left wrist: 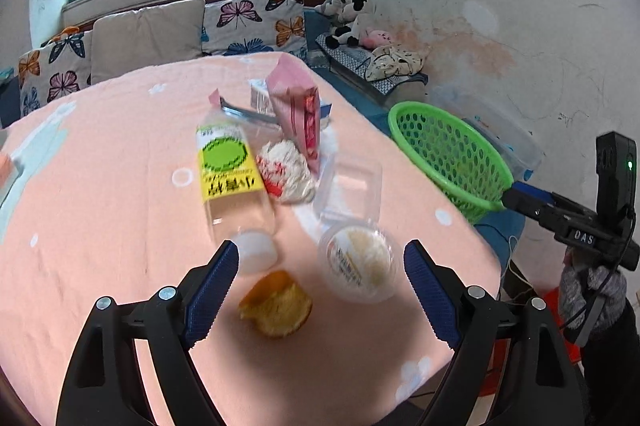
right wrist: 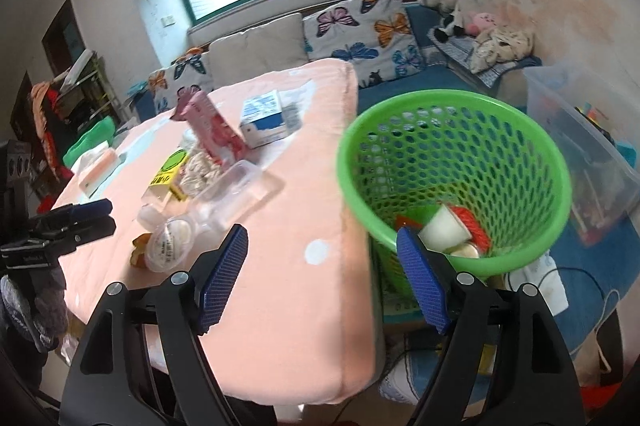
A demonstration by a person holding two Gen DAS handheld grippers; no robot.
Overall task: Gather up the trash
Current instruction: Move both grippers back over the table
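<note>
Left gripper (left wrist: 320,276) spread wide above the pink table (left wrist: 100,226), orange peel (left wrist: 276,304) between its fingers, lidded cup (left wrist: 360,264) just right, bottle (left wrist: 232,169) lying farther off, green basket (left wrist: 448,157) far right, right gripper (left wrist: 508,197) touching its rim

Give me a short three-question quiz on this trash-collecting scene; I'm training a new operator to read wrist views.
1. True or false: the green basket already holds some trash.
2. Which item lies nearest the left gripper? A. orange peel B. blue-and-white carton C. pink snack bag
3. Fill in: the clear bottle with the yellow-green label is lying on its ____ on the pink tablecloth.

Key
1. True: a white cup and red scraps lie at its bottom.
2. A: it sits between the open fingers.
3. side
</note>
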